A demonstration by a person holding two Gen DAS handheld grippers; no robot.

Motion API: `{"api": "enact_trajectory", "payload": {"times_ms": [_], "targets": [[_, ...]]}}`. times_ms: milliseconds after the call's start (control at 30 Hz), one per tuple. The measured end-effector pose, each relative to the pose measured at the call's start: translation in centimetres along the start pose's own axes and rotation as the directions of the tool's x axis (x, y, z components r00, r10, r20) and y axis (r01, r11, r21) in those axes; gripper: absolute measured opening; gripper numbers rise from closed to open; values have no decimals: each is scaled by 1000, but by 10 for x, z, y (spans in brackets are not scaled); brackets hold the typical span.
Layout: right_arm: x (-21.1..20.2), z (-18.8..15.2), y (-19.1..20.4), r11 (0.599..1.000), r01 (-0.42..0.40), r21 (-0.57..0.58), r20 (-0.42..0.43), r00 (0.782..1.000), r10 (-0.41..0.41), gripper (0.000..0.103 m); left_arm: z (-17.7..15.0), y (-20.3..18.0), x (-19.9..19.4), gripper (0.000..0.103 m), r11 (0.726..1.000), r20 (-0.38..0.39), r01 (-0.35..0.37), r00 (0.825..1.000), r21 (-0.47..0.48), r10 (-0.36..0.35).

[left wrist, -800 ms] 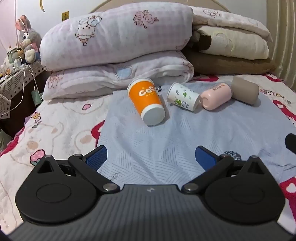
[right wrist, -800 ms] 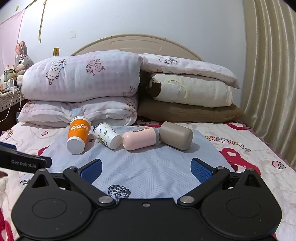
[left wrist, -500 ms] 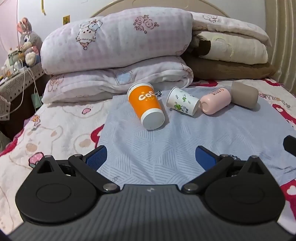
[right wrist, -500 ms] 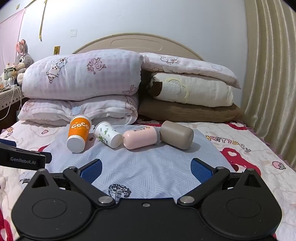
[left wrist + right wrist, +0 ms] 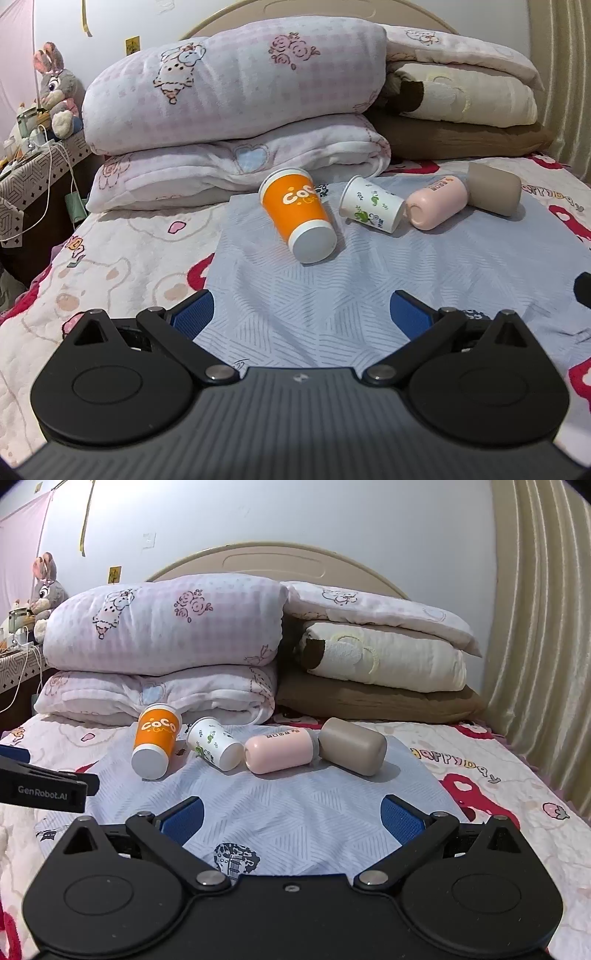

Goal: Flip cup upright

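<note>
Several cups lie on their sides on a pale blue cloth on the bed. An orange cup lies at the left with its white base toward me. A white cup with green print, a pink cup and a taupe cup lie to its right. My left gripper is open and empty, short of the orange cup. My right gripper is open and empty, short of the pink cup.
Stacked pillows and folded quilts rise right behind the cups. A bedside table with cables and a plush rabbit stands at the left. A curtain hangs at the right. The left gripper's body shows in the right wrist view.
Both grippers have moved slightly forward toward the cups and stayed open. The cups have not moved.
</note>
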State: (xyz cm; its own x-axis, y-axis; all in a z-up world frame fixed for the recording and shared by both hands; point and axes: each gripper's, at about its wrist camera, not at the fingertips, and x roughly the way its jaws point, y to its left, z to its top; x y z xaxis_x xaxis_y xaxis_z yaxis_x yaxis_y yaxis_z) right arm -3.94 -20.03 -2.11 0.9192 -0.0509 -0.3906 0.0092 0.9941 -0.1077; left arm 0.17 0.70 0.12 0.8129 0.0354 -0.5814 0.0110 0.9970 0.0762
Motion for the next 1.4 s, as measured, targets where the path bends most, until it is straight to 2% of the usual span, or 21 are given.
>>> {"api": "enact_trajectory", "payload": {"times_ms": [367,667,867,1400], "targets": [[1,0,2,1000,-9,-1,-1,1000,9,103,1,7,3,103,1000,5,4,1000,-28,-4],[-1,0,4,1000,-6,-3,33,999,6,103,1,8,-4,103,998,66,36,997,-44,-33],[-2,0,6,1000,-8,-15,53,999,9,103,0,8,-6,103,999,91,31,995,-45,-27],[-2,0,5,1000,-1,-21,53,999,2,103,0,7,-8,103,997,82,50,996,-54,-45]]}}
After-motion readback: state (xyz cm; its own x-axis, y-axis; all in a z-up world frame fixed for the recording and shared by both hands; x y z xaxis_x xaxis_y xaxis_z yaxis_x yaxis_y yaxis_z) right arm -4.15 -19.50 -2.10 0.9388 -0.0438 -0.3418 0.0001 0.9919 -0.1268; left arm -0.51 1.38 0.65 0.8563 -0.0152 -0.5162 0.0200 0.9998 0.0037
